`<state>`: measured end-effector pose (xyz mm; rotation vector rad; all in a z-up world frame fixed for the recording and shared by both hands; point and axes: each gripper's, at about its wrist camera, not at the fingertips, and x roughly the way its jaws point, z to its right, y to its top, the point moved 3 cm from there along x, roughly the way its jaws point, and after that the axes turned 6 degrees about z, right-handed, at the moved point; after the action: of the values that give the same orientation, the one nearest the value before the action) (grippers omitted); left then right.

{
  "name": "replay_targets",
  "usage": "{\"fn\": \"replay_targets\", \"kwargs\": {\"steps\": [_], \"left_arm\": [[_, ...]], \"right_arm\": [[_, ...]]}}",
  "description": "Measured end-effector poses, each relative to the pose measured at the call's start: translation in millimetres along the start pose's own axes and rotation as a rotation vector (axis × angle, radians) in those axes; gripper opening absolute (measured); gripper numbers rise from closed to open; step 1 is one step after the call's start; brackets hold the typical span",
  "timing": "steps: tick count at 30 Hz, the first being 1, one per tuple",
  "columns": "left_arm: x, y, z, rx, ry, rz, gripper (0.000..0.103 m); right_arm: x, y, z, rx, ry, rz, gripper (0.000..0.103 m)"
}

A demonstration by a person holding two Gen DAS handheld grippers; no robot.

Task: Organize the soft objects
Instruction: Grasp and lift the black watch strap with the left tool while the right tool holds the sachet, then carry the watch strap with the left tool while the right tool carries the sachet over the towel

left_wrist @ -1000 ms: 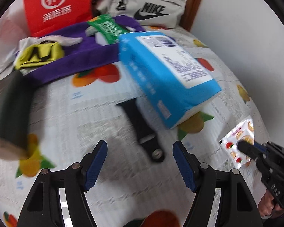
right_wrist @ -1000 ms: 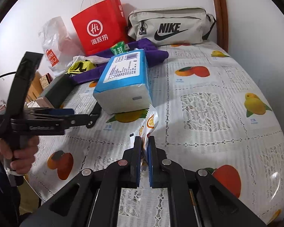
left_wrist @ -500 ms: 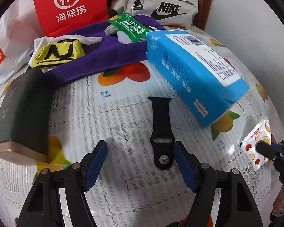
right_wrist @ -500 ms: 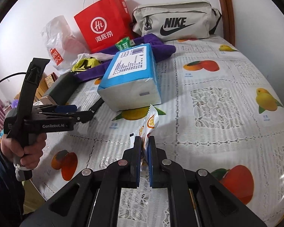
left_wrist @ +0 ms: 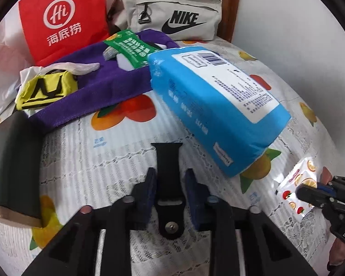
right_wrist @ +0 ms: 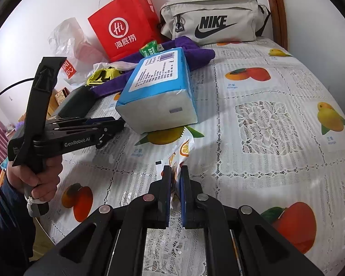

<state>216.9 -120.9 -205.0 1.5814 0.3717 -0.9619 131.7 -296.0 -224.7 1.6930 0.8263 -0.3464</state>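
A black watch strap (left_wrist: 168,174) lies on the fruit-print tablecloth (left_wrist: 117,151). My left gripper (left_wrist: 170,184) has closed in around the strap, a blue pad close on each side of it. My right gripper (right_wrist: 176,179) is shut on a small fruit-print snack packet (right_wrist: 182,149), which also shows in the left wrist view (left_wrist: 299,181). A blue tissue pack (left_wrist: 216,115) lies just beyond the strap; it shows in the right wrist view (right_wrist: 158,96) too.
A purple towel (left_wrist: 103,92), a yellow pouch (left_wrist: 46,89), a green packet (left_wrist: 131,50), a red paper bag (left_wrist: 62,18) and a beige Nike bag (left_wrist: 172,16) sit at the back. A dark box (left_wrist: 11,161) lies at the left.
My left gripper moved forward over the strap and its jaws narrowed from wide open to close around it. My right gripper kept hold of the packet.
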Motion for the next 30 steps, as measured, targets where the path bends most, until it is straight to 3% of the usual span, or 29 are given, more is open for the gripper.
{"fn": "replay_targets", "kwargs": {"steps": [4,5,6,16,30], "left_arm": [[1.5,-0.7,7.0,0.032,0.039,0.023,0.03],[1.1,-0.7,6.4,0.031,0.036,0.024,0.021],[0.0,-0.8,4.9,0.025,0.032,0.022,0.02],[-30.0,-21.8,-15.1,-0.064,-0.005,0.004,0.02],[-104.3,-39.5,-68.4,-0.169,0.071,0.089,0.02]], "right_arm": [[1.8,-0.4,-2.9,-0.007,-0.002,-0.005,0.007],[2.0,-0.5,-3.5,-0.007,-0.005,-0.006,0.007],[2.0,-0.4,-3.5,-0.005,-0.006,-0.006,0.007],[-6.6,2.4,-19.5,-0.009,-0.01,0.013,0.007],[-26.1,22.8,-53.0,-0.063,-0.01,0.06,0.007]]}}
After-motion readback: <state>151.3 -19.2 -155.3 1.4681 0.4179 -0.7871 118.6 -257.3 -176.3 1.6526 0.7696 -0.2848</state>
